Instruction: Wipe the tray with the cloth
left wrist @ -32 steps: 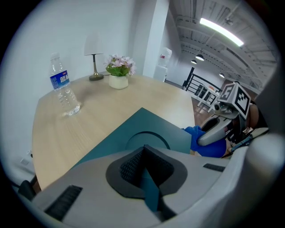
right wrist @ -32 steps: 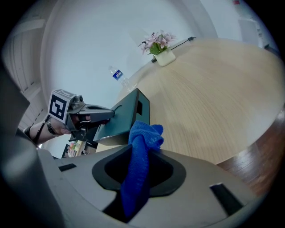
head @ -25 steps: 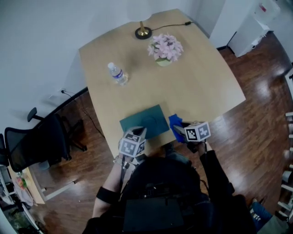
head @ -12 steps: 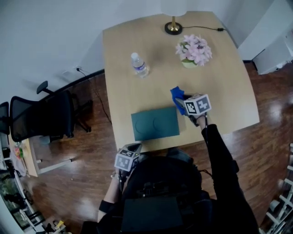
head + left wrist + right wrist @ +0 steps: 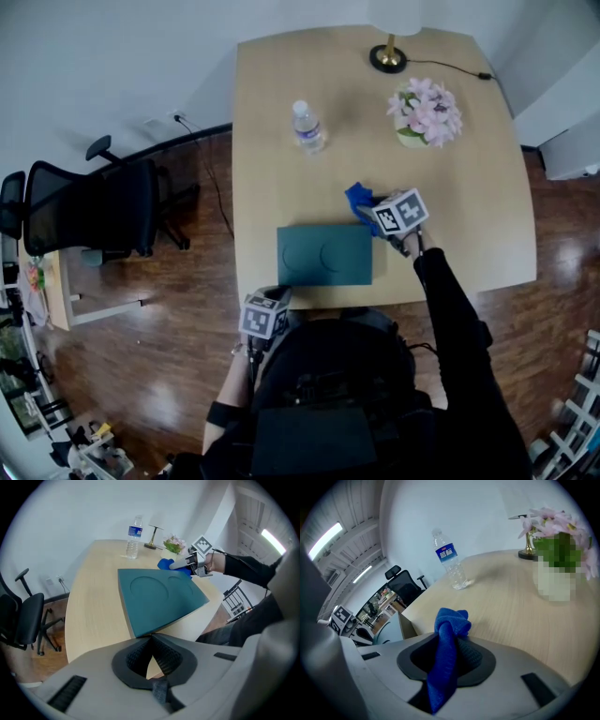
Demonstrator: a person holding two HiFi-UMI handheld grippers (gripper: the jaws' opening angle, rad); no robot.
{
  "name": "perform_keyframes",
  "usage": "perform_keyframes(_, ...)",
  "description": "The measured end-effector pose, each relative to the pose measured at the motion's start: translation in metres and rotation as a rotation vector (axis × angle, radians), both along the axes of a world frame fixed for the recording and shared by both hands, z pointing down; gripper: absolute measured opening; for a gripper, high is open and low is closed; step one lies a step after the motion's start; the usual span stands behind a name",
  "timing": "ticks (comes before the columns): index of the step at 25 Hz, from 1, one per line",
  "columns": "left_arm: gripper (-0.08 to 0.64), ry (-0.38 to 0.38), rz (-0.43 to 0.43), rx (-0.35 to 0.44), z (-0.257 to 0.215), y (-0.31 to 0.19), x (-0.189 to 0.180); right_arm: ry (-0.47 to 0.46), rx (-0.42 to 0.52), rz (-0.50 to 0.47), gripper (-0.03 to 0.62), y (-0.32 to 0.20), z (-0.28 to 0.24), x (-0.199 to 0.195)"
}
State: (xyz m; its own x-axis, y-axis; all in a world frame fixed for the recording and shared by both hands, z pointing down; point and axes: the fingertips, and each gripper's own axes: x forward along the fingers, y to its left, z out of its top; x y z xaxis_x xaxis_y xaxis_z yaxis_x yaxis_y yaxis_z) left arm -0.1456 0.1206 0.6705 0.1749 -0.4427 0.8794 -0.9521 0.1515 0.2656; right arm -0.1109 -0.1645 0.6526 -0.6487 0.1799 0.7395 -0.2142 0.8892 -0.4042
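Observation:
The dark teal tray (image 5: 325, 255) lies flat near the table's front edge, with two round hollows in it (image 5: 159, 597). A blue cloth (image 5: 358, 196) hangs bunched from my right gripper (image 5: 368, 208), which is shut on it just past the tray's far right corner; the right gripper view shows the cloth (image 5: 447, 634) pinched between the pads. My left gripper (image 5: 278, 296) hovers off the table's front edge, by the tray's near left corner. Its jaws (image 5: 151, 638) meet at the tips with nothing between them. The left gripper view also shows the right gripper (image 5: 180, 564) and cloth (image 5: 165, 564).
A water bottle (image 5: 307, 127) stands at the back left of the table, a pot of pink flowers (image 5: 427, 111) at the back right, a lamp base (image 5: 387, 58) behind them. An office chair (image 5: 94, 206) stands on the floor to the left.
My right gripper has carried the cloth from the tray's right side toward its far right corner. My left gripper has drawn back from the tray's near edge, off the table.

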Motion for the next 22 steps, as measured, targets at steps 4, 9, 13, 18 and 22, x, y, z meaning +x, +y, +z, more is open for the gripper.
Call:
perform_keyframes(4,0.000,-0.003,-0.022,-0.010,0.004,0.001,-0.004,0.019,0.001,-0.039,0.104,0.009,0.009,0.005)
perform_keyframes(9,0.000,-0.039,0.013,-0.006,-0.005,-0.009,-0.018,0.020,-0.006,-0.037,0.103,0.021,0.006,0.013)
perform_keyframes(13,0.000,-0.069,0.050,-0.018,-0.003,-0.019,-0.037,0.012,-0.026,0.003,0.103,0.034,0.001,0.031)
perform_keyframes(18,0.000,-0.109,0.106,-0.010,-0.002,-0.044,-0.062,0.012,-0.062,0.113,0.103,0.061,0.003,0.067)
perform_keyframes(22,0.000,-0.135,0.183,0.019,-0.002,-0.076,-0.071,-0.014,-0.108,0.220,0.103,0.094,0.003,0.093)
